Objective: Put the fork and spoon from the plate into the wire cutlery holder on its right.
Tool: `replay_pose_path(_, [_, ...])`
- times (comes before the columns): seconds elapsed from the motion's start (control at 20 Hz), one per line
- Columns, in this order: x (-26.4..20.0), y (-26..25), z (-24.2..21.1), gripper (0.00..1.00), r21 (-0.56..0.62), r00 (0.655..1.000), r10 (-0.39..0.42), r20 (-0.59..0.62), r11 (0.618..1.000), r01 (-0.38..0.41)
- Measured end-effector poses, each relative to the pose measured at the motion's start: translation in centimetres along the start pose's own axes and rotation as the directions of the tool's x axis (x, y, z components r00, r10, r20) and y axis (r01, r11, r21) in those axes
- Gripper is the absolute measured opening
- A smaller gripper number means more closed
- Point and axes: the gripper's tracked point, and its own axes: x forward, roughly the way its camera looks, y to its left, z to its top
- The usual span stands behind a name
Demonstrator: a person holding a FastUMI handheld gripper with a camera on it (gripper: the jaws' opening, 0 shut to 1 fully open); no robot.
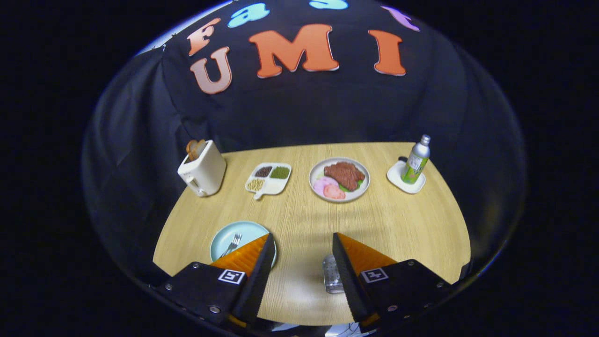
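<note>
The gripper (pixel 302 243) is above the near edge of the wooden table (pixel 398 220), and its two orange fingers (pixel 245 255) stand wide apart with nothing between them except bare table top. Behind the left finger lies a light blue plate (pixel 229 234), partly hidden by that finger. On this plate a fork (pixel 232 244) is visible, its tines pointing away from the gripper; a spoon I cannot make out, because the finger covers that part of the plate. Just beside the inner edge of the right finger stands the wire cutlery holder (pixel 331 276), and the finger covers its right side.

Farther away, in a row across the table, there are a white toaster (pixel 202 171) with bread slices in its slot, a white divided dish (pixel 269 178) with dark, green and yellowish fillings, a round plate of meat (pixel 339 179) with slices and green leaves, and a small white coaster (pixel 405 178) with a green bottle (pixel 415 161) that stands upright on it.
</note>
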Motion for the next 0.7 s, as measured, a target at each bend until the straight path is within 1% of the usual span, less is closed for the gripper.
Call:
replay_pose_path(0.05, [-0.5,1.1,1.3,0.76,0.001,0.997,0.004,0.074,1.0,-0.004])
replay_pose_path(0.15, [-1.3,3.0,3.9,0.77,0.002,0.976,-0.008,0.216,1.0,0.008])
replay_pose_path(0.25, [-2.6,4.1,6.7,0.79,-0.004,0.941,-0.037,0.338,0.999,0.041])
replay_pose_path(0.3, [-3.9,4.9,8.1,0.79,-0.012,0.916,-0.054,0.398,0.998,0.064])
replay_pose_path(0.35, [-4.5,5.4,8.9,0.79,-0.024,0.895,-0.073,0.441,0.995,0.093])
replay_pose_path(0.4, [-4.7,5.8,9.4,0.79,-0.038,0.882,-0.094,0.462,0.991,0.126])
replay_pose_path(0.5, [-4.5,8.0,9.2,0.8,-0.067,0.882,-0.082,0.463,0.99,0.127])
replay_pose_path(0.6, [-3.6,10.8,8.3,0.8,-0.07,0.901,-0.045,0.432,0.994,0.083])
replay_pose_path(0.7, [-2.5,12.9,7.4,0.83,-0.071,0.916,-0.018,0.401,0.996,0.05])
